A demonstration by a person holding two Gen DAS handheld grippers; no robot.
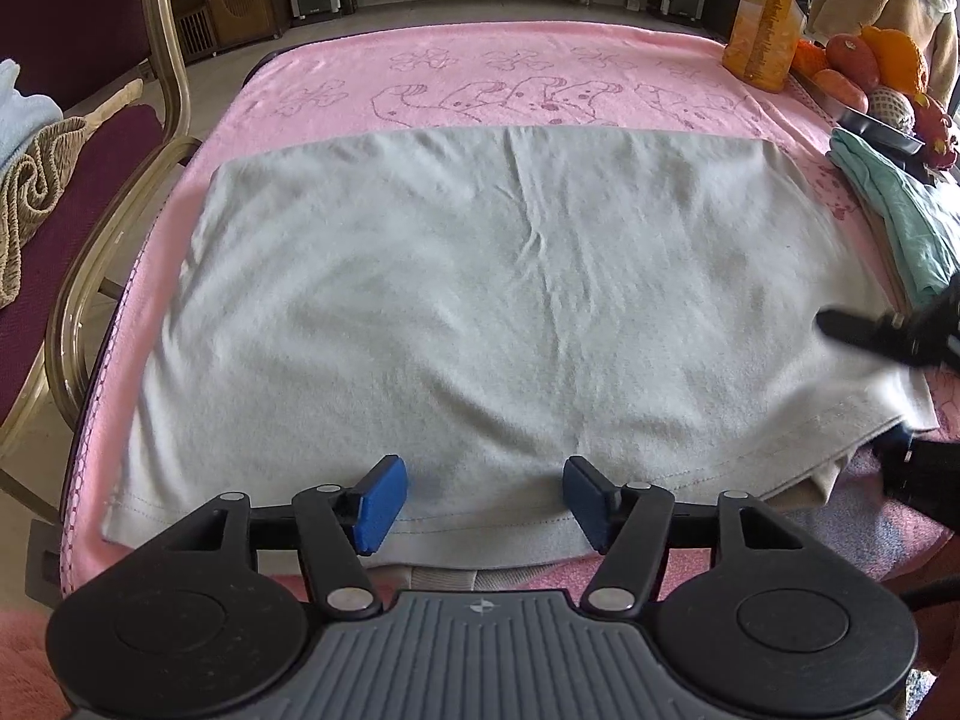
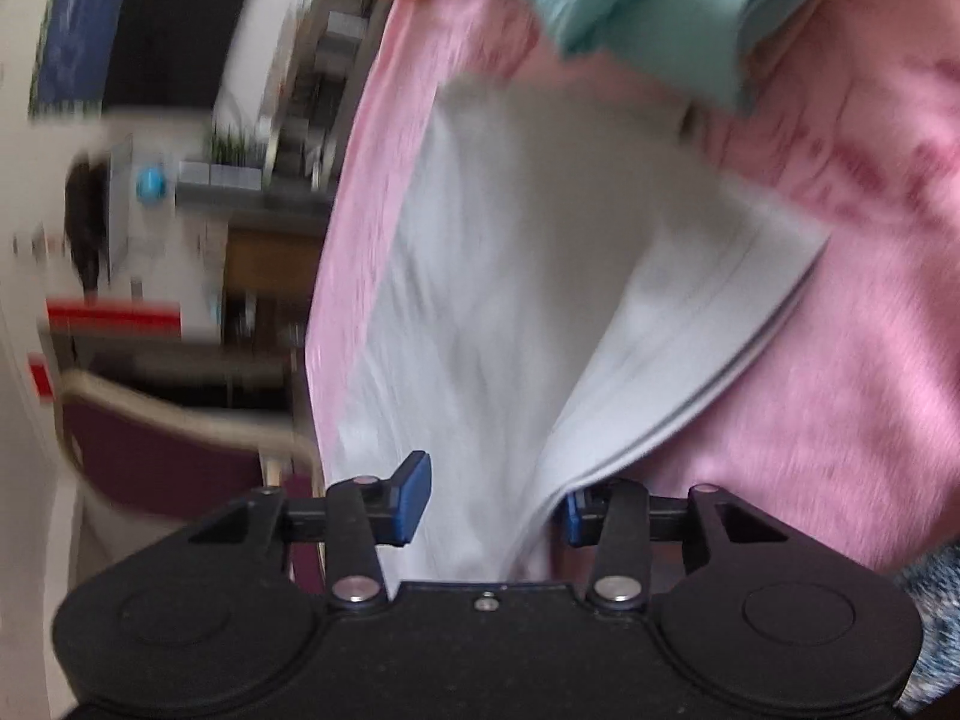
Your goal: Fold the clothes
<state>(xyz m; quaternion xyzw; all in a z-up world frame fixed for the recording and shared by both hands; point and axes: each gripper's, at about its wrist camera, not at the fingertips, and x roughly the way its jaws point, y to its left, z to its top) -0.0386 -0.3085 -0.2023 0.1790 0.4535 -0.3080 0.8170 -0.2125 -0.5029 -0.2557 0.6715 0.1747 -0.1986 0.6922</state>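
Left wrist view, left to right: maroon chair (image 1: pixel 90 192) with gilt frame at the left edge, holding a tan woven cloth (image 1: pixel 36 180) and a pale blue cloth (image 1: pixel 18 114); pink towel (image 1: pixel 480 72) with outline drawings covering the table; grey garment (image 1: pixel 480 300) spread flat at centre frame; left gripper (image 1: pixel 483 507) at the bottom, blue pads wide apart over the garment's near hem; orange bottle (image 1: pixel 765 18), its print too blurred to read; fruit (image 1: pixel 870 66) on a dark tray; folded teal garment (image 1: pixel 900 216) at right. Right wrist view, blurred: right gripper (image 2: pixel 498 504), jaws wide, garment edge lying between them, not pinched.
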